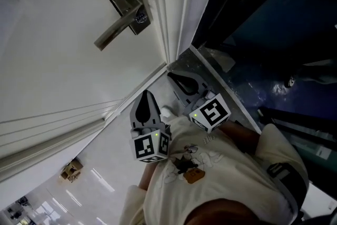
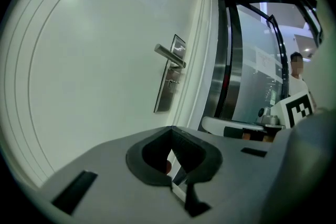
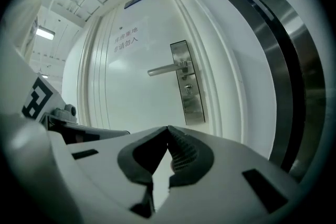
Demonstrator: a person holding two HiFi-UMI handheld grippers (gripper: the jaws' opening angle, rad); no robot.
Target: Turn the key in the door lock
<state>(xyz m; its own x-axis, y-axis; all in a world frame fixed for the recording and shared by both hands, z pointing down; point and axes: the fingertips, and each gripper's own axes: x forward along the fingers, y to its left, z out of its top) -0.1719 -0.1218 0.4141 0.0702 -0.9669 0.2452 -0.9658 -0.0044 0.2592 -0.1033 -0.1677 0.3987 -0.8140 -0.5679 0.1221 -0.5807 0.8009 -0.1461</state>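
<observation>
Right gripper view first: how does the right gripper (image 3: 168, 128) stand?

Clenched, tips together, nothing between them. Ahead of it and a little higher is the door (image 3: 126, 107), with the lever handle (image 3: 165, 68) and, just under that, the lock (image 3: 188, 89) on its steel plate, well apart from the jaws.

The key?

Too small to make out in the lock.

And the left gripper (image 2: 171, 128)?

Clenched and empty too, just beside the right one; the lock is ahead and above it.
</observation>
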